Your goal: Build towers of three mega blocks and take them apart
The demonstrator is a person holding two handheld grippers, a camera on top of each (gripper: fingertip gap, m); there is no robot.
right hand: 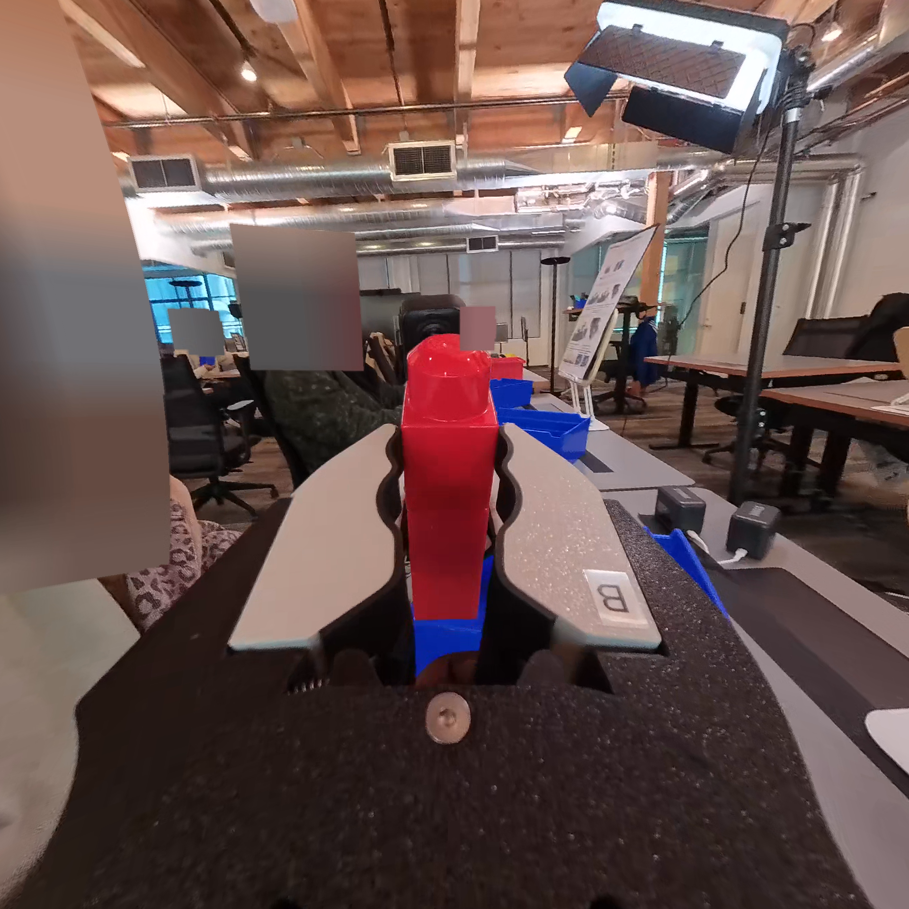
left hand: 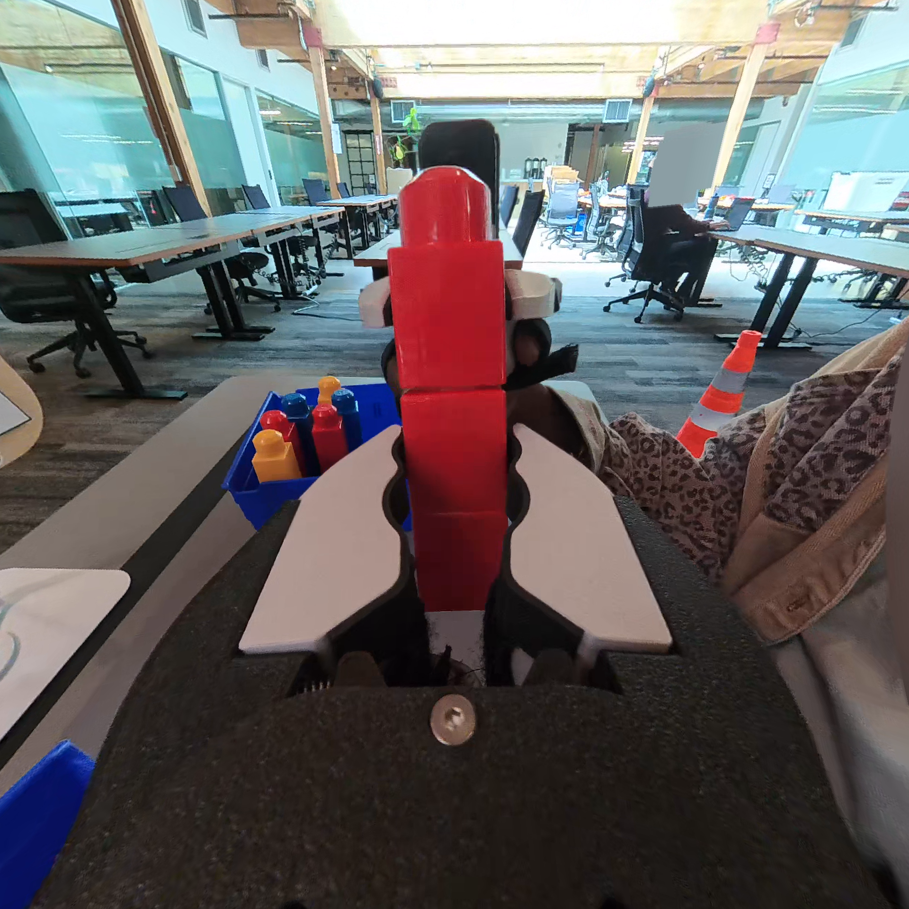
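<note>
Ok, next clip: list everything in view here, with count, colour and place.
Red block tower: one, three red blocks, held up between both grippers.
Blue bin: one, on the grey table to the left of the tower.
Loose blocks: at least six, red, blue and yellow, standing in that bin.
Traffic cone: one, orange with grey bands, on the floor to the right.
More blue bins: at least two, on the table beyond the tower in the right wrist view.
Light panel: one, black, on a stand, upper right.
Chargers: two, dark, on the table.
Left gripper: shut on the tower.
Right gripper: shut on the tower.
</note>
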